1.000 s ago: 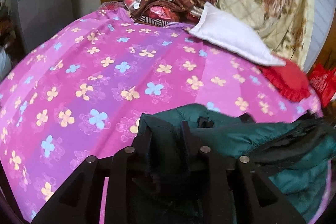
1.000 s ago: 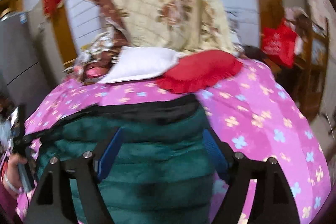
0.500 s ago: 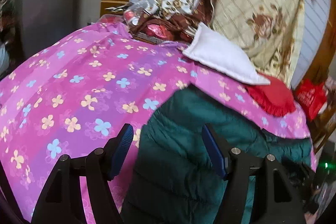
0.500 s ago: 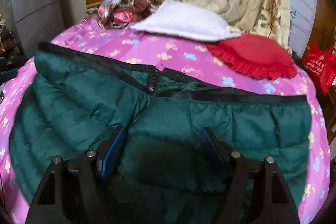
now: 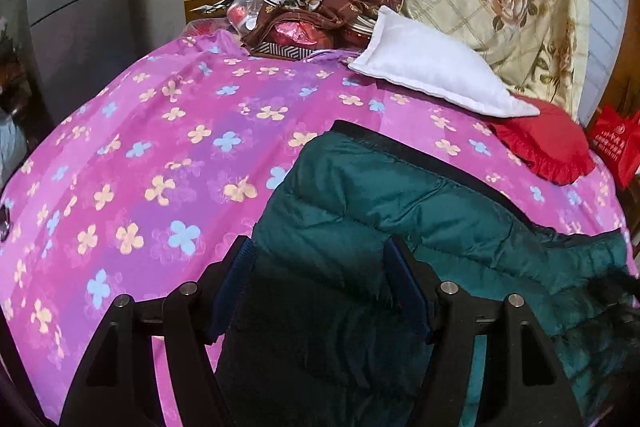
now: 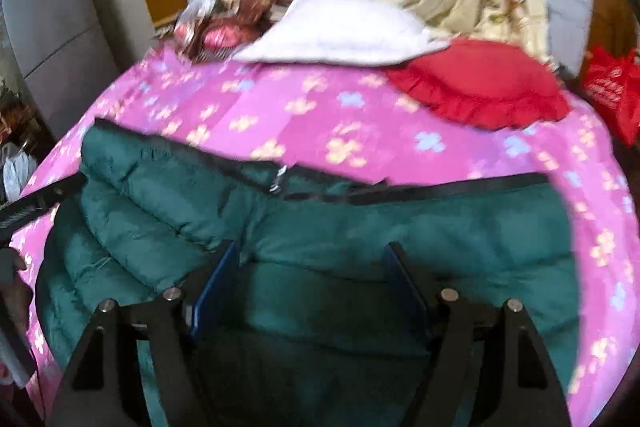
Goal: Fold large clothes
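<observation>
Both tools hang spread over the green puffer jacket (image 5: 360, 211): the left tool (image 5: 320, 287), just opened, and the right tool (image 6: 312, 279), gripping nothing. The jacket lies along the bed's (image 5: 160, 155) near edge; a white pillow (image 5: 432, 67) and red cushion (image 6: 484, 87) sit at the far edge.

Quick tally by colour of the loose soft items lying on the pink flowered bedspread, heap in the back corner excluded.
Green: 1, the puffer jacket
White: 1, the pillow
Red: 1, the frilled cushion
Total: 3, all on the bedspread
</observation>
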`<action>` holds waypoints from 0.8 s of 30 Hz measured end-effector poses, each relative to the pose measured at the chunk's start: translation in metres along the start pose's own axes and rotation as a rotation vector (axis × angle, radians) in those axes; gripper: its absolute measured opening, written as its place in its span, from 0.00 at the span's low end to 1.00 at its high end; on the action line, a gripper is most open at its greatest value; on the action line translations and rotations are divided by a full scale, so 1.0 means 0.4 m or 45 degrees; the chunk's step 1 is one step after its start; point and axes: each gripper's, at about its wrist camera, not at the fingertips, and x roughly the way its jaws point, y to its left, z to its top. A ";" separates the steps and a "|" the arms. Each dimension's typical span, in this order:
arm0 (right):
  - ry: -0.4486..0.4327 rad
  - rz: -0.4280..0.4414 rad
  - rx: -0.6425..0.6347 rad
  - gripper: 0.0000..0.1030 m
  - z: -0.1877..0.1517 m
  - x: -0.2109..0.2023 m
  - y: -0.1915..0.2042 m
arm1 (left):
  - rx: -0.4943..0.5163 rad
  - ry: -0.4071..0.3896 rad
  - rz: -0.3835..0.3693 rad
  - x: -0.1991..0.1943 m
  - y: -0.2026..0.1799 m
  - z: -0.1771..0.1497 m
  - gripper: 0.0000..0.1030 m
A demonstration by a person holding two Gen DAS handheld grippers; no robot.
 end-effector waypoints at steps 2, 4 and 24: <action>-0.030 -0.065 0.002 0.75 -0.003 -0.035 -0.041 | -0.001 0.017 0.010 0.016 -0.002 0.003 0.49; -0.024 -0.127 0.000 0.75 -0.007 -0.043 -0.085 | -0.010 0.026 0.017 0.030 -0.002 0.004 0.49; 0.065 -0.176 0.272 0.78 -0.059 0.026 -0.280 | 0.020 0.109 0.057 0.132 -0.013 0.001 0.58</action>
